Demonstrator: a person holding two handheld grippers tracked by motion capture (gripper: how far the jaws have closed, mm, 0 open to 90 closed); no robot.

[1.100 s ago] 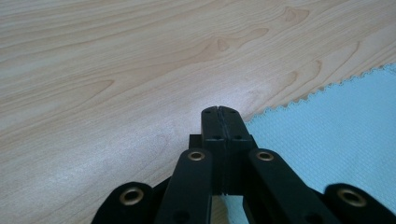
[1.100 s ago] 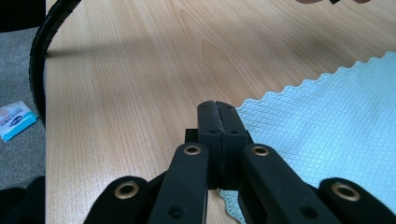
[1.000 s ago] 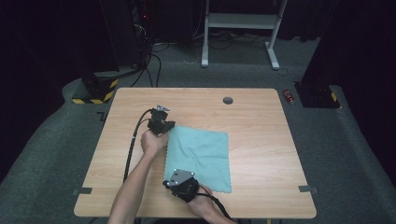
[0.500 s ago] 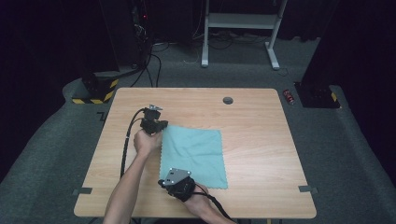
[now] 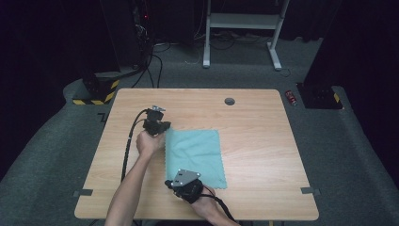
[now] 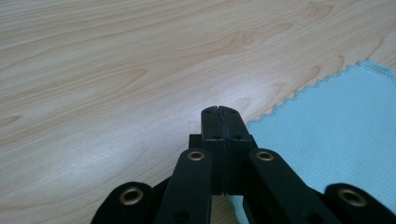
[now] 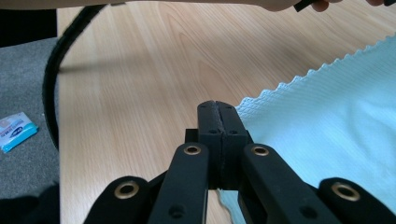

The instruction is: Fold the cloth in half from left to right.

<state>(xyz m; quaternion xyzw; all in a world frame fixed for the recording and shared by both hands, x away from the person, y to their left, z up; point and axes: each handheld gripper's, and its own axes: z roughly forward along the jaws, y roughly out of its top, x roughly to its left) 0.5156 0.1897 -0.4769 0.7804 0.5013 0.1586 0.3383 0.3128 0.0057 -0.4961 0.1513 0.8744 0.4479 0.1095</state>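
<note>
A teal cloth (image 5: 195, 155) lies flat on the wooden table (image 5: 263, 141), left of the middle. My left gripper (image 5: 164, 128) sits at the cloth's far left corner. In the left gripper view its jaws (image 6: 218, 109) are pressed together, and the cloth (image 6: 336, 126) runs in under them from the right. My right gripper (image 5: 169, 182) is at the near left corner, with a grey plate on top. Its jaws (image 7: 218, 106) are also closed, and the cloth's zigzag edge (image 7: 327, 121) ends at them. Both pinched corners are hidden under the jaws.
A black round cap (image 5: 229, 100) is set in the table's far side. A red can (image 5: 291, 97) lies on the floor at the right, and a blue packet (image 7: 16, 130) on the floor at the left. The left gripper's cable (image 5: 127, 150) trails along the left side.
The left gripper and the cloth have shifted slightly to the left. The right gripper stays at the near corner.
</note>
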